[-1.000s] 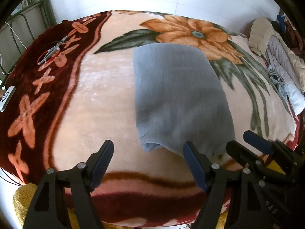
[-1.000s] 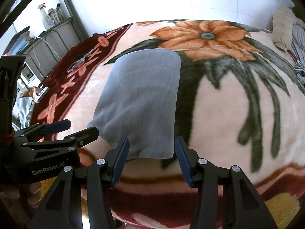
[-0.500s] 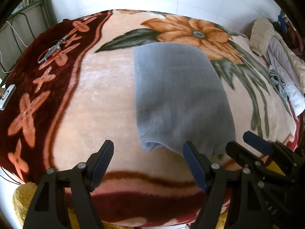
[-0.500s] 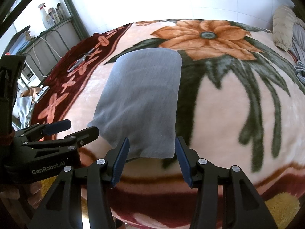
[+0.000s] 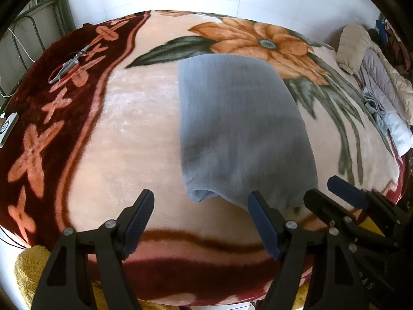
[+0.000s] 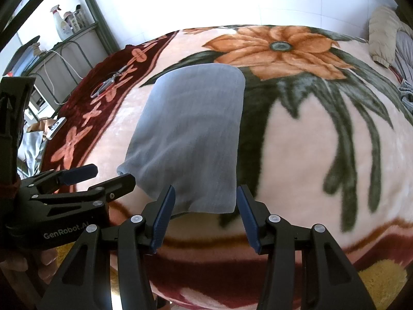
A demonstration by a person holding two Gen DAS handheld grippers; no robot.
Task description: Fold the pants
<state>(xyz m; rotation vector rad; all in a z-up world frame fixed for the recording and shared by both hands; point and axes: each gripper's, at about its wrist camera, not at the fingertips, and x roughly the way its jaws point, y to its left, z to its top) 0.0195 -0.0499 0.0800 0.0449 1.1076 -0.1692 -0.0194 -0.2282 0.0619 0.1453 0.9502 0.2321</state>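
The grey-blue pants (image 5: 240,129) lie folded into a long rectangle on the flowered blanket (image 5: 124,134); they also show in the right wrist view (image 6: 196,134). My left gripper (image 5: 201,222) is open and empty, just short of the pants' near left corner. My right gripper (image 6: 206,211) is open and empty, just before the pants' near edge. Each gripper shows in the other's view, the right one (image 5: 333,193) and the left one (image 6: 100,175), both open.
Scissors (image 5: 67,64) lie on the blanket's dark red border at the left, with a small white device (image 5: 7,129) near the edge. Piled clothes and a beige pillow (image 5: 371,72) sit at the far right. A shelf with a spray bottle (image 6: 60,23) stands at the back left.
Both grippers have edged slightly toward the pants' near edge. The pants have not moved.
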